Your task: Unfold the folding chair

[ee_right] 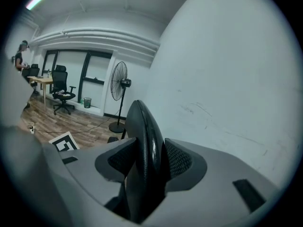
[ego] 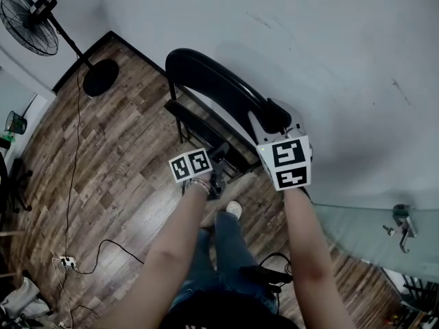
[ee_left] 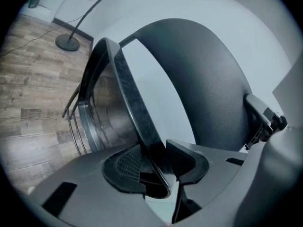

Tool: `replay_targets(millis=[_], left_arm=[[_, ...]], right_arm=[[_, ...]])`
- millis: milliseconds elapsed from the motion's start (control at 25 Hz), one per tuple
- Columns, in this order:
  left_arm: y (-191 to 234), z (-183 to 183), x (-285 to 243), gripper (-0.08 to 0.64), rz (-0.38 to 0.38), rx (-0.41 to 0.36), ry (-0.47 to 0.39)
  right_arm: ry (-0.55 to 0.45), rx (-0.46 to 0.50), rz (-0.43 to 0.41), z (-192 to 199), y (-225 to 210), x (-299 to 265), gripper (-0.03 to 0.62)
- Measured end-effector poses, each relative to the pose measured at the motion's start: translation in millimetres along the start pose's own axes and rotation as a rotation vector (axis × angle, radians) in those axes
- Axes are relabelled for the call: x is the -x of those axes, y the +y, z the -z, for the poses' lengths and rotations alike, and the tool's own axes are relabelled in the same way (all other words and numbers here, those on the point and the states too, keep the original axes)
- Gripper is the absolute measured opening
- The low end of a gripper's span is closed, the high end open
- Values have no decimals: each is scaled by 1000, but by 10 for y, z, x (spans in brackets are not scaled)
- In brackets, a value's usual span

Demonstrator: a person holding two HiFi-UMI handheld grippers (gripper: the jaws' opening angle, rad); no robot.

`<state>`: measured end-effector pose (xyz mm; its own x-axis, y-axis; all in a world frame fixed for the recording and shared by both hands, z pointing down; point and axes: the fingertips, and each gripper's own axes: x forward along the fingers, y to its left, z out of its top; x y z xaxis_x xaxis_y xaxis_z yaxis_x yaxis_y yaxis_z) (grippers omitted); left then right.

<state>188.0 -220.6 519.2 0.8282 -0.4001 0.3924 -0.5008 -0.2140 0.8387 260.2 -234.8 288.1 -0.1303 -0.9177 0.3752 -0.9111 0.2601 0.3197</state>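
Note:
The black folding chair [ego: 206,94] stands on the wood floor against the white wall. My right gripper [ego: 274,120] is shut on the top edge of its curved backrest [ee_right: 142,122]; in the right gripper view the black rim sits pinched between the gripper [ee_right: 151,160] pads. My left gripper [ego: 218,163] is lower and nearer, shut on the thin glossy edge of the seat panel [ee_left: 125,89], which runs down between the gripper [ee_left: 158,163] jaws. The backrest [ee_left: 208,89] fills the right of the left gripper view, and the chair's metal legs [ee_left: 78,122] show behind the seat.
A standing fan [ego: 31,22] with a round base [ego: 101,77] is at the far left by the wall. A cable and power strip [ego: 66,260] lie on the floor. A glass panel [ego: 370,232] is at the right. My own shoe [ego: 234,209] is close under the chair.

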Motion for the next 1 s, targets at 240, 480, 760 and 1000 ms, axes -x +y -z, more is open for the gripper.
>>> replay_targets(millis=[240, 480, 760, 1000], left_arm=[[56, 28, 141, 141, 9, 11, -17], [108, 79, 246, 141, 13, 20, -22], [195, 164, 357, 146, 34, 29, -16], [457, 338, 601, 161, 32, 44, -12]], right_arm=[[-9, 19, 2, -36, 120, 31, 181], [9, 23, 29, -23, 131, 35, 186], [23, -7, 36, 60, -7, -27, 190], [49, -24, 37, 213, -148, -163, 201]])
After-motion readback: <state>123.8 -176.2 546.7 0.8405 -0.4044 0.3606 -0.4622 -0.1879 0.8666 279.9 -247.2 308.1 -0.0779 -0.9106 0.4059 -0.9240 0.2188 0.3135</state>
